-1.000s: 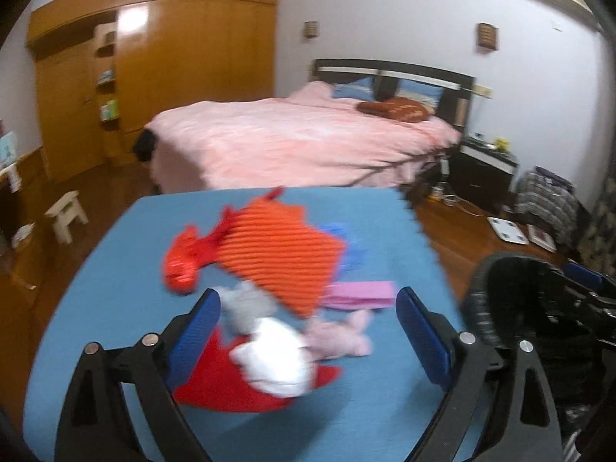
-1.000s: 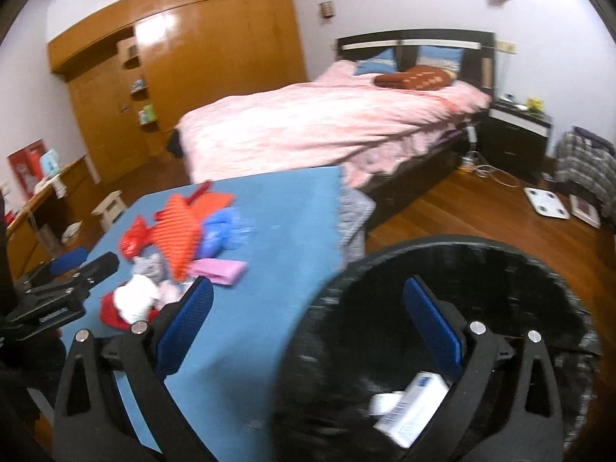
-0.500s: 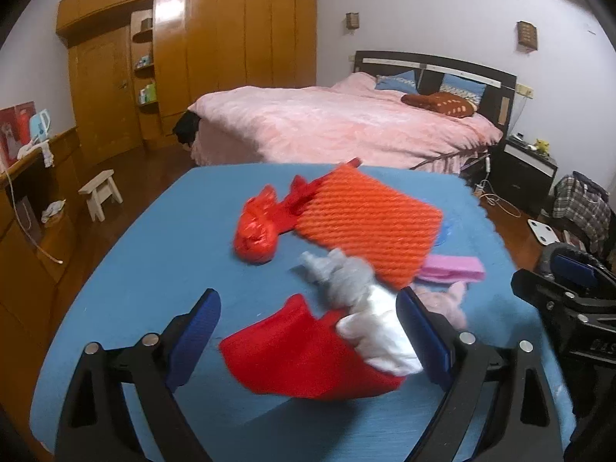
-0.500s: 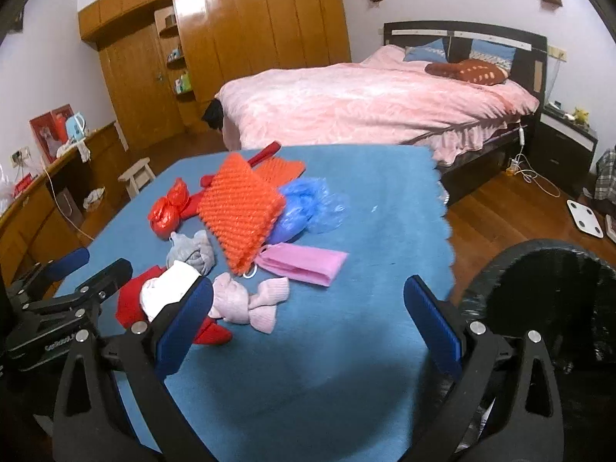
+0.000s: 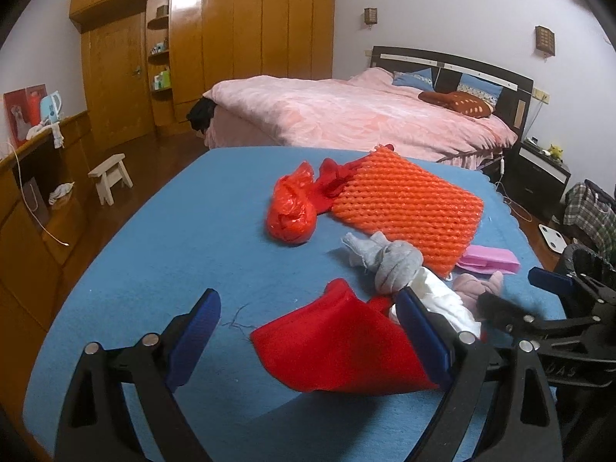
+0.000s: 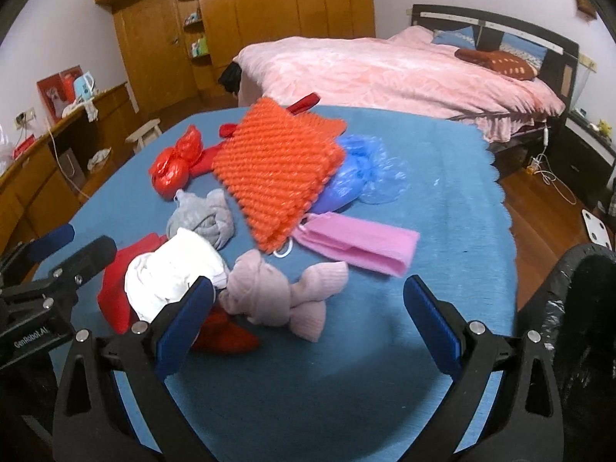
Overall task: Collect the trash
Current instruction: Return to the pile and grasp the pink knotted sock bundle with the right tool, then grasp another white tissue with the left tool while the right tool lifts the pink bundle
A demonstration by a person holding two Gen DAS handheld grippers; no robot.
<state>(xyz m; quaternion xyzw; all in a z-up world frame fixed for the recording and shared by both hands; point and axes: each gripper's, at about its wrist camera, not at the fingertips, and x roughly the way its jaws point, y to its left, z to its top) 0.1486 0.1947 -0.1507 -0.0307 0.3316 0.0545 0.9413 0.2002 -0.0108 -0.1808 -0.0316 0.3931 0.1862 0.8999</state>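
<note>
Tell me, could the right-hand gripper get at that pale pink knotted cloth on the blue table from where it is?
Probably yes. The right gripper is open, and the pink knotted cloth lies just ahead between its fingers. Nothing covers it, though the white wad touches its left side.

Soft, even indoor light fills both views, with glare on the far wardrobe (image 5: 192,4) doors. Fisheye bending curves the room's edges into dark corners. Faint shadows lie beneath each claw on the near tabletop (image 6: 442,177); focus is mostly sharp.
</note>
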